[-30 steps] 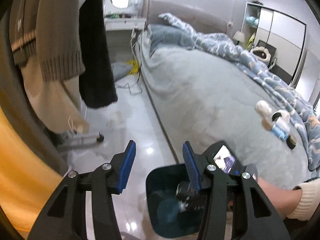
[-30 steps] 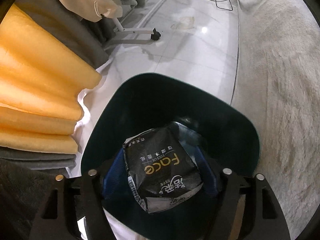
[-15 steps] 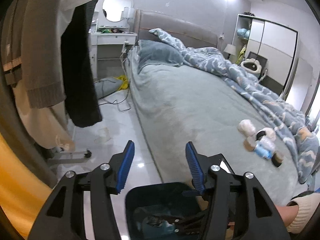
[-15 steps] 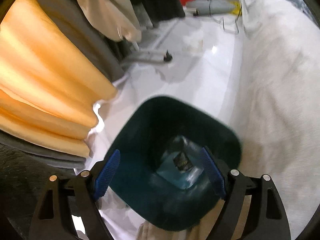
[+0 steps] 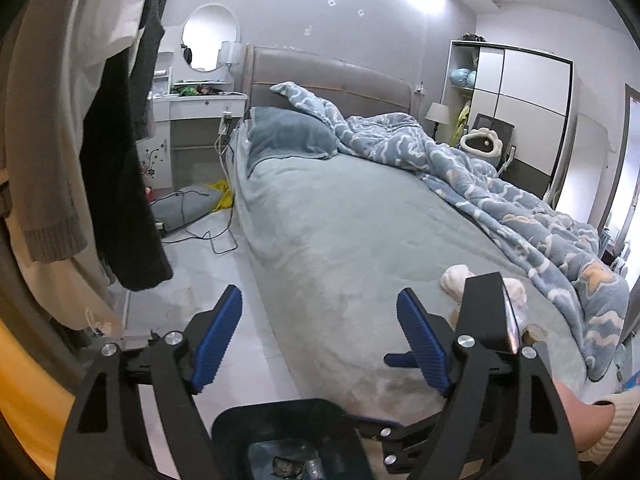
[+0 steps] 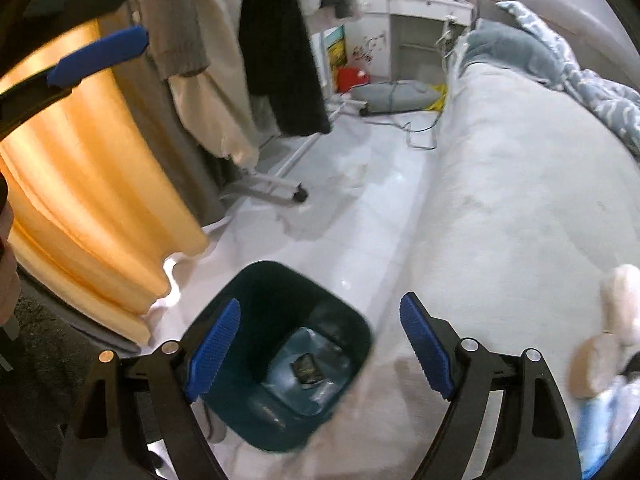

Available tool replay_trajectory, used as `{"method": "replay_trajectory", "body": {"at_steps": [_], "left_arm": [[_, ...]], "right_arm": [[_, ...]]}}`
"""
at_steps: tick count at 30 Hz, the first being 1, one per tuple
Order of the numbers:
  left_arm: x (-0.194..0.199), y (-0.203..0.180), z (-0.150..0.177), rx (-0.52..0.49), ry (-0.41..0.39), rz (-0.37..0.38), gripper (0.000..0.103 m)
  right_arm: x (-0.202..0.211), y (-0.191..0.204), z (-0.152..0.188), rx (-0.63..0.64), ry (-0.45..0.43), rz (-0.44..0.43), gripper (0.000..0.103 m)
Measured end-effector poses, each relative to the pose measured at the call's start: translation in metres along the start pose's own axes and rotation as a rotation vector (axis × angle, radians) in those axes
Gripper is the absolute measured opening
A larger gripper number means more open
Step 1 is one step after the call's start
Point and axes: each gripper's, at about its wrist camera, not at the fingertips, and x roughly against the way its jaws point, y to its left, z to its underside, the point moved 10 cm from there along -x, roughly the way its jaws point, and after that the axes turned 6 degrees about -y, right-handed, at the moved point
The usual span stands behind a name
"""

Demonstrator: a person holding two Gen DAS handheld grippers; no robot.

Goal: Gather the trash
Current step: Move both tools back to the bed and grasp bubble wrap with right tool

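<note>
Down on the floor beside the bed (image 6: pixel 520 184) stands one dark green bin (image 6: pixel 256 412), holding a crumpled dark packet (image 6: pixel 307 369) on some clear plastic; its writing cannot be read. Both grippers, left (image 5: pixel 320 340) and right (image 6: pixel 320 346), hang above it with fingers spread wide and nothing between them. On the bed near the right gripper lie about three pale, blurred lumps (image 6: pixel 622 300) and one bluish item (image 6: pixel 612 420), and no label can be made out.
</note>
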Motion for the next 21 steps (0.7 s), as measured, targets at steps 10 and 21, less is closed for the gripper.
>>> {"method": "replay_trajectory", "body": {"at_steps": [10,21], "left_arm": [[-0.023,-0.04,-0.001,-0.008,0.01,0.049,0.085],[-0.061,-0.07,0.014,-0.024,0.078,0.098,0.086]], "right_arm": [[0.051,-0.069,0.0,-0.067,-0.087,0.092,0.083],[0.103,-0.128,0.015,-0.081,-0.152,0.194,0.083]]}}
